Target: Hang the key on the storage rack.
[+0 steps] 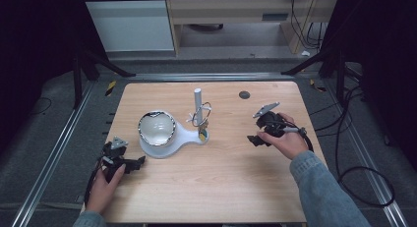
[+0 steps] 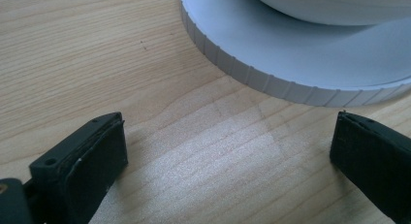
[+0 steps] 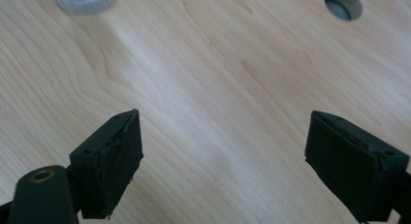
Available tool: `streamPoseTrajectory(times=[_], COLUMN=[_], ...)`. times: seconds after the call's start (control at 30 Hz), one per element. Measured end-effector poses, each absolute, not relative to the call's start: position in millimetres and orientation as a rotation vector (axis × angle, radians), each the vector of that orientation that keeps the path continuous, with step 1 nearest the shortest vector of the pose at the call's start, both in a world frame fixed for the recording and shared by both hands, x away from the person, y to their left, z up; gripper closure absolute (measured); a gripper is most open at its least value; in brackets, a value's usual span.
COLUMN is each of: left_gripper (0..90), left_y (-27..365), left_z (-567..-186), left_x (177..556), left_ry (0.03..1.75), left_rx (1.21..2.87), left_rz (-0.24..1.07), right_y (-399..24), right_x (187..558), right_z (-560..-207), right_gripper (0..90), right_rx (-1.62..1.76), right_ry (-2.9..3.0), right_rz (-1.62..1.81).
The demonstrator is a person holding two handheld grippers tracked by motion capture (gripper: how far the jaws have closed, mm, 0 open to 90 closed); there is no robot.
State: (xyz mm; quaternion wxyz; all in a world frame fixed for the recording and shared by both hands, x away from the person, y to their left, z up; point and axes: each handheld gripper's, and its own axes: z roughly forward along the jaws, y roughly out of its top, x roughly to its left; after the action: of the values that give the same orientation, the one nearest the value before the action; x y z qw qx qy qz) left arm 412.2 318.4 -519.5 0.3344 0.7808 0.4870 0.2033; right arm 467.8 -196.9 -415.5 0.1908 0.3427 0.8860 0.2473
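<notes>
A white stand (image 1: 184, 137) lies in the middle of the wooden table (image 1: 226, 183). A shiny metal bowl (image 1: 156, 128) rests on its round left end, and an upright white post (image 1: 197, 101) with a key ring and small trinkets (image 1: 202, 120) rises from its right end. My left gripper (image 1: 140, 161) is open just below and left of the stand; its ribbed white rim (image 2: 252, 73) lies close ahead of the black jaws. My right gripper (image 1: 255, 139) is open over bare wood to the right of the stand, whose small end (image 3: 87, 1) appears far off.
A round cable hole (image 1: 244, 95) sits in the table's far right part, and it also appears as the hole (image 3: 343, 3) in the right gripper view. Metal rails and dark frame legs flank the table. Cables trail on the floor at the right.
</notes>
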Motion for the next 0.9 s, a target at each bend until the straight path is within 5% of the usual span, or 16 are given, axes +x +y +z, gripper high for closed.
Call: streamPoseTrajectory(times=[0.9], left_gripper=[0.0], left_y=[318.5], left_z=[-519.4], left_x=[411.9], left_ry=[1.272], left_rx=[2.039], left_rz=[0.531], right_y=[-290.9], right_x=[446.3], right_z=[-491.1], right_gripper=[13.3], right_rx=[1.322], right_ry=[2.329], right_rz=[0.773])
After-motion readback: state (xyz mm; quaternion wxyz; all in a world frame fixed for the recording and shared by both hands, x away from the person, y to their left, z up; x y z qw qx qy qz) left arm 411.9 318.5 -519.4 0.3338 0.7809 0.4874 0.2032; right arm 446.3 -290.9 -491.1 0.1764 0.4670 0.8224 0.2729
